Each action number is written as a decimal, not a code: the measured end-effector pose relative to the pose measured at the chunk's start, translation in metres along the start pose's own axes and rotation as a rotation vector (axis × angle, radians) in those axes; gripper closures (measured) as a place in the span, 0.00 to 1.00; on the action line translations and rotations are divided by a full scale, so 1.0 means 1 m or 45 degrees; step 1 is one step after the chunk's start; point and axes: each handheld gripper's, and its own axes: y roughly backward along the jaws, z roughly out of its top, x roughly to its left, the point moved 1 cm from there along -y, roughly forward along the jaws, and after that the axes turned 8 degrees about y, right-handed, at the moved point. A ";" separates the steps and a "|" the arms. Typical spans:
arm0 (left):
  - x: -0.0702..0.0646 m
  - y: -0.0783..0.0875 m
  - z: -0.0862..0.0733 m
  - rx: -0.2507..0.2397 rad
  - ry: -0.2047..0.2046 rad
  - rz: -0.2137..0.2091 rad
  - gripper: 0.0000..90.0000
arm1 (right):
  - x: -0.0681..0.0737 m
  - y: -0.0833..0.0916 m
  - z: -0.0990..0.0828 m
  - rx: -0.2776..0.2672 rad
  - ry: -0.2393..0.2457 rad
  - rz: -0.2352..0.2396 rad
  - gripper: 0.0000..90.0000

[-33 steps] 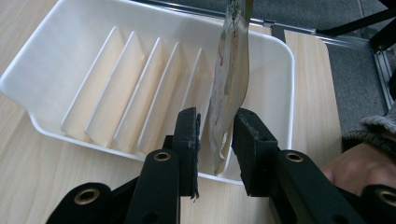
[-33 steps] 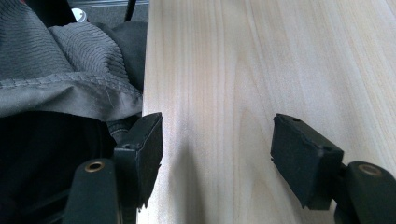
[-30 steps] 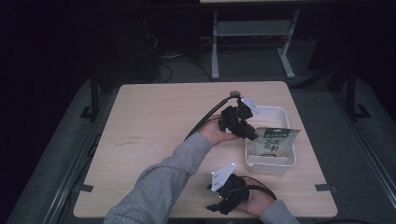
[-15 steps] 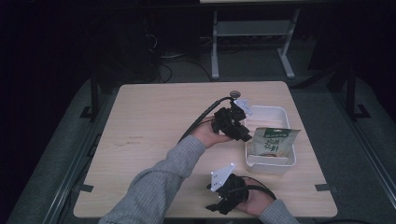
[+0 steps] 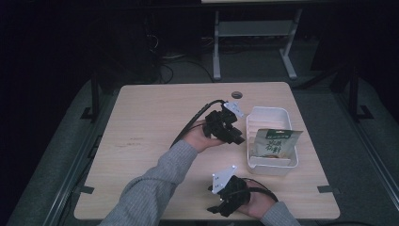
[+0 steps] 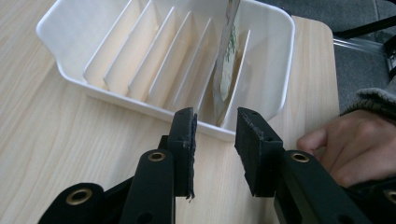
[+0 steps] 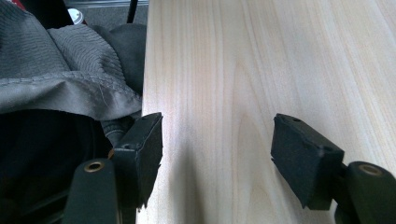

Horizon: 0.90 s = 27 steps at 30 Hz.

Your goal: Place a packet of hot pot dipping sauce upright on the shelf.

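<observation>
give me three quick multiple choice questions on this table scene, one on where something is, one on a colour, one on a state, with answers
1. Where does the green packet stand?
A. flat on the table
B. upright in the white divided bin, in a slot near the person
C. between the left claw's pads

2. What colour is the bin?
A. white
B. blue
C. black

3. How is the left claw right now?
A. shut on the packet
B. shut on the bin's rim
C. pads apart with nothing between them

Answers:
1. B, the high view shows the packet on edge between dividers at the bin's near end.
2. A, its walls and dividers are white in the high view and the left gripper view.
3. C, the left gripper view shows a clear gap between the pads, short of the bin, over bare table.
</observation>
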 end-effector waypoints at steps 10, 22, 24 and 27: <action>-0.002 0.010 -0.015 -0.018 0.023 0.005 0.73 | 0.000 0.003 -0.001 -0.012 -0.007 -0.014 0.37; -0.005 0.023 -0.033 -0.028 0.047 0.024 0.72 | -0.002 0.006 -0.002 -0.032 -0.026 -0.027 0.37; -0.006 0.026 -0.036 -0.021 0.049 0.028 0.72 | -0.002 0.006 -0.003 -0.028 -0.024 -0.027 0.37; -0.007 0.028 -0.041 -0.032 0.054 0.032 0.72 | -0.003 0.007 -0.003 -0.030 -0.028 -0.030 0.37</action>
